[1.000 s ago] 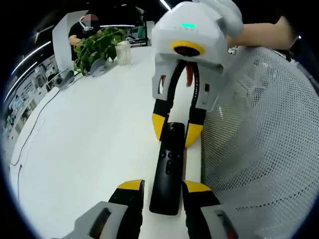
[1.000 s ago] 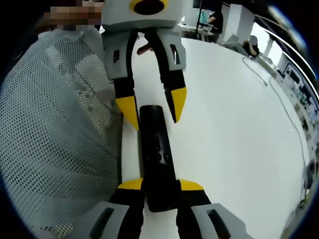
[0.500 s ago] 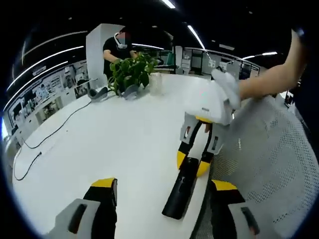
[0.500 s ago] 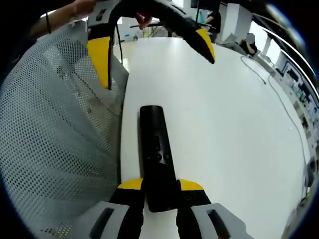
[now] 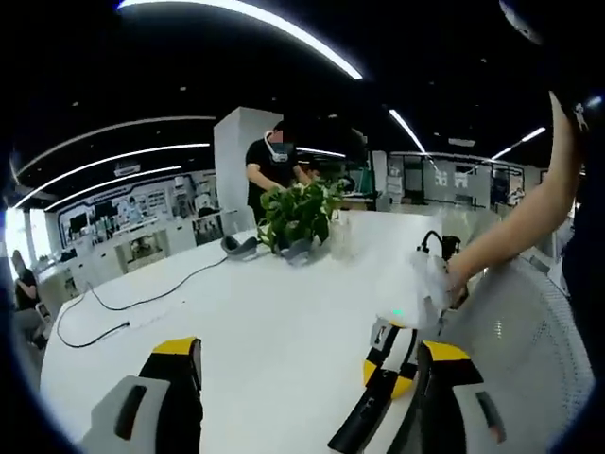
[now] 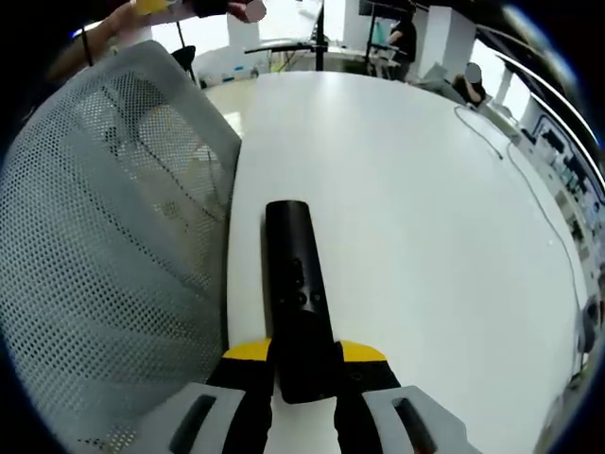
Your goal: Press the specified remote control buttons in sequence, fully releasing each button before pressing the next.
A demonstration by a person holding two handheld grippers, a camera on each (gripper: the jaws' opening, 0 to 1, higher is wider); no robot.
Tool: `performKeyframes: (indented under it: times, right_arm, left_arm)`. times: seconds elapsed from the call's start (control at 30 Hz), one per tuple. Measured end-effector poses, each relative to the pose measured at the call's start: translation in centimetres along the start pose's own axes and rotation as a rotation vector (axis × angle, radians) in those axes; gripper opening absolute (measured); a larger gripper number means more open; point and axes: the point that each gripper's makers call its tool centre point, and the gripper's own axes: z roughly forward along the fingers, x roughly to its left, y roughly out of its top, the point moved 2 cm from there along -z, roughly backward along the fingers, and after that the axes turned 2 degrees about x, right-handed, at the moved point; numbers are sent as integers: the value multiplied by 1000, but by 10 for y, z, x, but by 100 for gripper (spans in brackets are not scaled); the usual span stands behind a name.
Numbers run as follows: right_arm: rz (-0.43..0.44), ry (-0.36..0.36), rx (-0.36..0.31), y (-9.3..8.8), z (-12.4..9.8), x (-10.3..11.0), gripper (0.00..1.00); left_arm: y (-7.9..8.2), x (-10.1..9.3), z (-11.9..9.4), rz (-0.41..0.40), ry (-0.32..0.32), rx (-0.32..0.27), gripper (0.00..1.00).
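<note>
Left claw point(image 5: 302, 378) lifted clear, jaws wide; right claw point(image 6: 304, 364) grips slim black plastic remote point(image 6: 296, 284) at lower centre; button released.

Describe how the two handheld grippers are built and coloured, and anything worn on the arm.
The left gripper has black jaws with yellow tips on grey plastic mounts. The right gripper matches: yellow-tipped black jaws, grey bases; in the left gripper view its white housing carries a small green light. The bare arm wears a dark wristband.

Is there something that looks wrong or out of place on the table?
Nothing stands out. The black remote lies flat near the white table's edge, its near end between the right hand-held gripper's jaws, beside a mesh chair back.
</note>
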Motion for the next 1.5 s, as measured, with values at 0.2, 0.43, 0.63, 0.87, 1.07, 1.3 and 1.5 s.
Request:
performKeyframes:
  times: [0.2,0.43,0.63,0.87,1.07,1.3,1.5]
  right_arm:
    - [4,-2,-2,1,0,0,22]
    - [18,-4,-10,1,0,0,22]
    - [25,-7,-14,2,0,0,22]
    - [40,-12,-22,2,0,-1,22]
    - [61,-13,-40,3,0,-1,22]
    - [65,-21,-41,4,0,-1,22]
    - [72,-27,-45,4,0,-1,22]
  left_arm:
    - [11,2,-15,97,78,-62,100]
    - [22,1,-33,-18,115,-231,99]
    - [22,5,-51,-103,161,-319,99]
    - [6,11,-53,-196,192,-284,96]
    - [-5,10,-52,-188,188,-178,82]
    - [-6,29,-76,-187,258,-200,76]
    - [-5,46,-93,-300,316,-286,76]
